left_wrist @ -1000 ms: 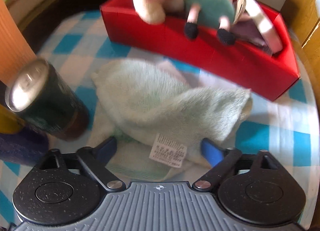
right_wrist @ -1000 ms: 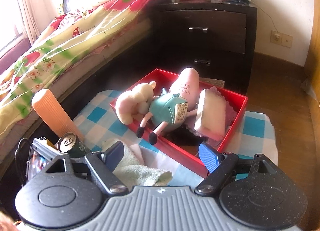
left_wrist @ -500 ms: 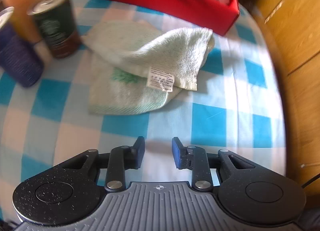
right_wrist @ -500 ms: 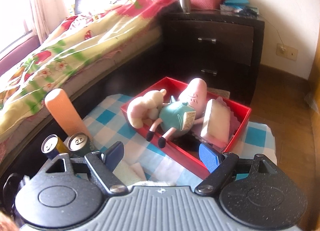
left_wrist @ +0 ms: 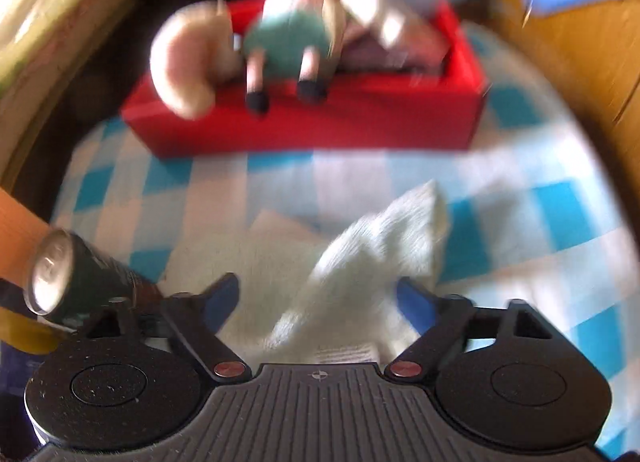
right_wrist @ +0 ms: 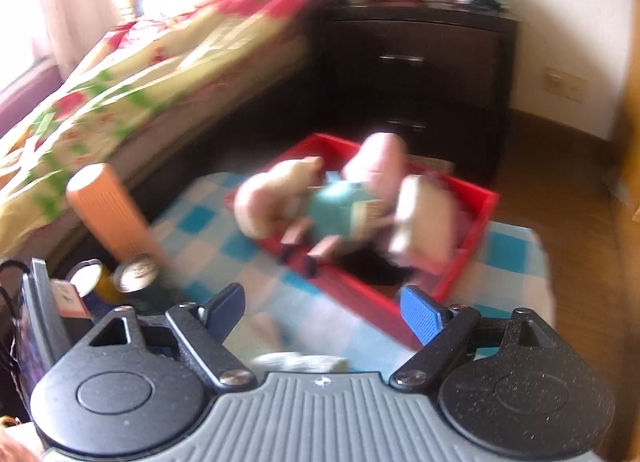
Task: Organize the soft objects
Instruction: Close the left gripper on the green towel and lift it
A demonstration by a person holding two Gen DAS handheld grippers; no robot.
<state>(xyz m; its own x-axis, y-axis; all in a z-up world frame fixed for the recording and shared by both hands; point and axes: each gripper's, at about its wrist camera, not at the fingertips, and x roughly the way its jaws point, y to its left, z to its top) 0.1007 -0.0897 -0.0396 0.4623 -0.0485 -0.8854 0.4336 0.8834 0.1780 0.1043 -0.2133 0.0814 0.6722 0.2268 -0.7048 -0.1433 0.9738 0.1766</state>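
The red box [left_wrist: 312, 130] already holds the plush toys [left_wrist: 288, 38], while the towel [left_wrist: 360, 274] lies outside it on the checked cloth [left_wrist: 560, 222], now bunched between the left gripper's [left_wrist: 316, 298] fingers. Half a second ago that gripper hung narrowed and short of the towel; its jaws have just been opening and now straddle it without pressing, so a grasp looks imminent. The right gripper [right_wrist: 324, 310] hangs wide and empty.

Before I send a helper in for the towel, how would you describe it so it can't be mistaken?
Find the blue-and-white checked cloth in front of the red box of plush toys. On that cloth, on the near side of the box, lies the pale green towel, to the right of a dark can. It is the only fluffy, crumpled thing outside the box.
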